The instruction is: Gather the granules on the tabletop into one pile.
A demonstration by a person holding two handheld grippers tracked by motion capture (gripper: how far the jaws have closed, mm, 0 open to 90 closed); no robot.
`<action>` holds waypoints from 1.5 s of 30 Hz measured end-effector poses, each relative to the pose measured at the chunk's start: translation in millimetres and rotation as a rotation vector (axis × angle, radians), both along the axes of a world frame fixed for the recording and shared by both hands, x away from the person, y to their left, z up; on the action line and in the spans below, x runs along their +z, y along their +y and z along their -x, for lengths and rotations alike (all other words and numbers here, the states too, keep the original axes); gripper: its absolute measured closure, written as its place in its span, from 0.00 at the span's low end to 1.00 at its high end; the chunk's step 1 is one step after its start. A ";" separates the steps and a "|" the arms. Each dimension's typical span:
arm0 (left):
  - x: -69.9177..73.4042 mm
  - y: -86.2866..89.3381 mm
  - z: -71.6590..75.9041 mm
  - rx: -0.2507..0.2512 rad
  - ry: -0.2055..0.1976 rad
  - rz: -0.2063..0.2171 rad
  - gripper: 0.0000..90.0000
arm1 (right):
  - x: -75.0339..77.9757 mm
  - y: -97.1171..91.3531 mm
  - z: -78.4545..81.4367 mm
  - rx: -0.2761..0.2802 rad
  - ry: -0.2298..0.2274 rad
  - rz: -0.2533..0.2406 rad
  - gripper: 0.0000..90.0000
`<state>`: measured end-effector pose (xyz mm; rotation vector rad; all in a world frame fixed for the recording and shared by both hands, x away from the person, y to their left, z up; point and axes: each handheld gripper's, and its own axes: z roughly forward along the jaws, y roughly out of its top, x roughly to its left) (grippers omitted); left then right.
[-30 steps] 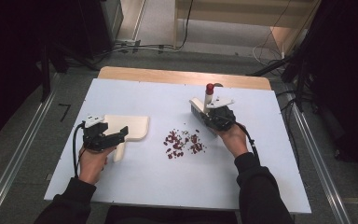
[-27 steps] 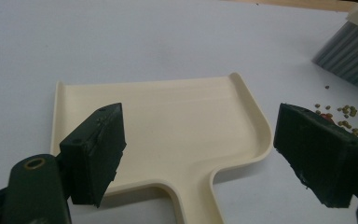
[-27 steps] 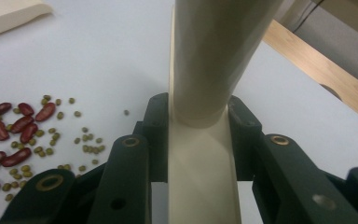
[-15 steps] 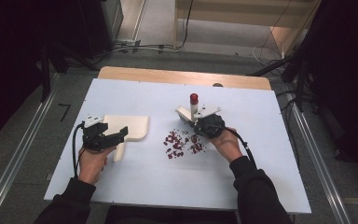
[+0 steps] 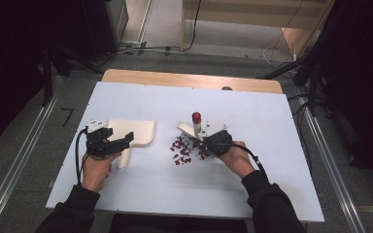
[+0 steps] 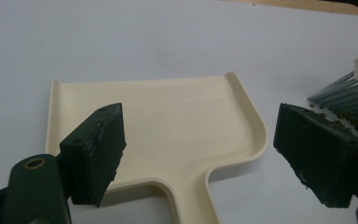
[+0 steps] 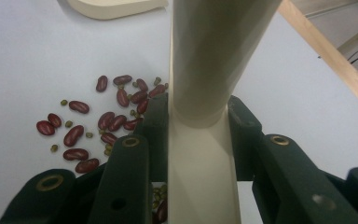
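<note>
Here, in the high view, the left gripper [image 5: 121, 143] sits at about 9 o'clock on the white table [image 5: 272, 145], over the handle of a cream dustpan [image 5: 137, 132] that lies flat with its tray toward 12 o'clock. The right gripper [image 5: 205, 141] is at roughly 3 o'clock of the dustpan, clenched on a cream hand brush [image 5: 189, 130] whose red-capped handle end [image 5: 196, 116] sticks up. A scatter of red beans [image 5: 182, 148] lies on the table between the two grippers, touching or just under the brush head; which, I cannot tell.

In the left gripper view, the jaws stand wide apart and released, the pads [image 6: 98, 149] clear of the dustpan [image 6: 154, 126], whose tray spreads between them and whose handle runs down toward 6 o'clock. At 3 o'clock the grey bristles of the brush [image 6: 345, 95] reach in, with small beans just beneath them.

In the right gripper view, the jaws press on both sides of the flat cream brush handle [image 7: 200, 158], which rises toward 12 o'clock. Red kidney beans [image 7: 107, 121] and small green beans [image 7: 68, 123] lie at 9 to 10 o'clock, with the dustpan's edge [image 7: 116, 7] at 11 o'clock.
</note>
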<state>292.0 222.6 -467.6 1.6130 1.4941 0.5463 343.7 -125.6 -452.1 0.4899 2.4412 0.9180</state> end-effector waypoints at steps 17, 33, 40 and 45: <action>-0.8 1.7 -0.2 0.008 0.002 0.004 0.19 | 20.9 -15.3 -2.6 0.146 0.216 -0.183 0.71; -1.7 3.7 -1.0 0.008 0.006 0.003 0.19 | 8.1 -3.5 -2.6 0.364 0.440 -0.126 0.71; -1.7 3.6 -0.9 0.006 0.005 0.004 0.19 | 8.4 -1.8 -12.8 0.368 0.453 -0.107 0.71; -1.7 4.3 -1.0 0.009 0.006 0.005 0.19 | 6.3 -4.6 -20.1 0.323 0.437 -0.120 0.71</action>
